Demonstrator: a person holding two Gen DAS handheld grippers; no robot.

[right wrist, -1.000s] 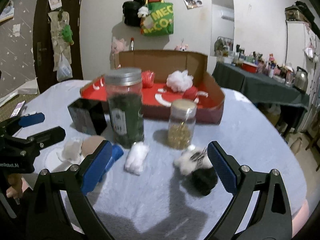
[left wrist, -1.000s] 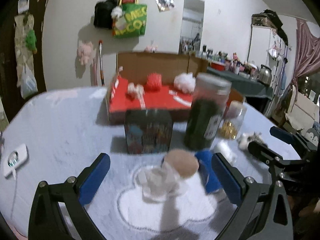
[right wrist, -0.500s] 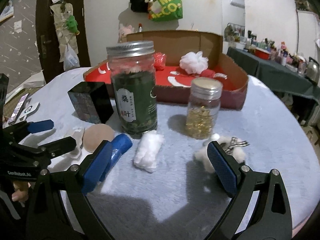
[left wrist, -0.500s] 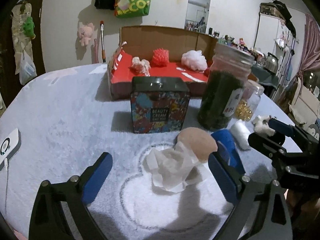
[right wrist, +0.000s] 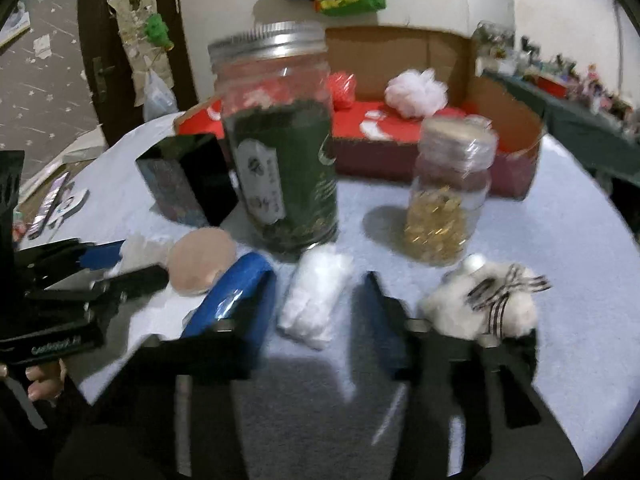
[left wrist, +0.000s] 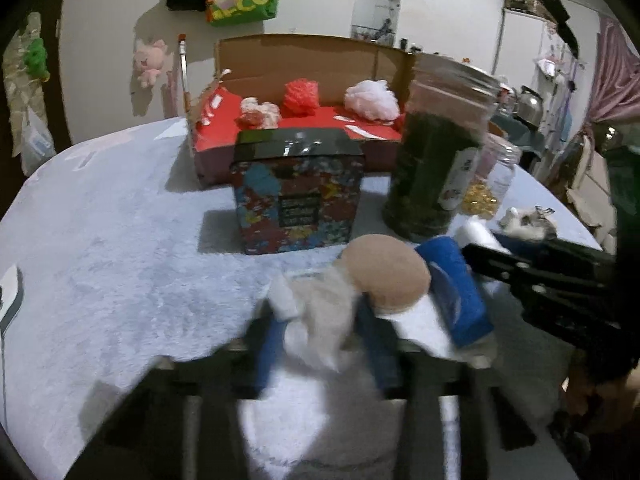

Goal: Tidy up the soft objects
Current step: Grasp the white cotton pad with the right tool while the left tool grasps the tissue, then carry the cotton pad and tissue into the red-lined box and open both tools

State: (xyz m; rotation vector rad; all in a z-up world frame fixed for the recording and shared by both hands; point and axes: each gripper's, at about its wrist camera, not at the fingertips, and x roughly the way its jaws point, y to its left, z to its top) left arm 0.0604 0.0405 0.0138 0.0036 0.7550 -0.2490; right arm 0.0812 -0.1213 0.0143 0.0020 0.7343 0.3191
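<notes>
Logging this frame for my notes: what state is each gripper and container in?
Left gripper: jaws just closed on white tissue.
Right gripper: jaws just closed on cotton roll.
Green jar: lidded, upright.
Small jar: lidded, upright.
Tin: lid on.
Cardboard box: open.

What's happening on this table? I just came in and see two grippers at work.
A person is sorting soft things with hand-held grippers. The left gripper has just been closing and now pinches a white cloth beside a tan puff. The right gripper has just been closing around a white cotton wad; blur hides whether it presses yet. Other soft things already lie in the red box.
</notes>
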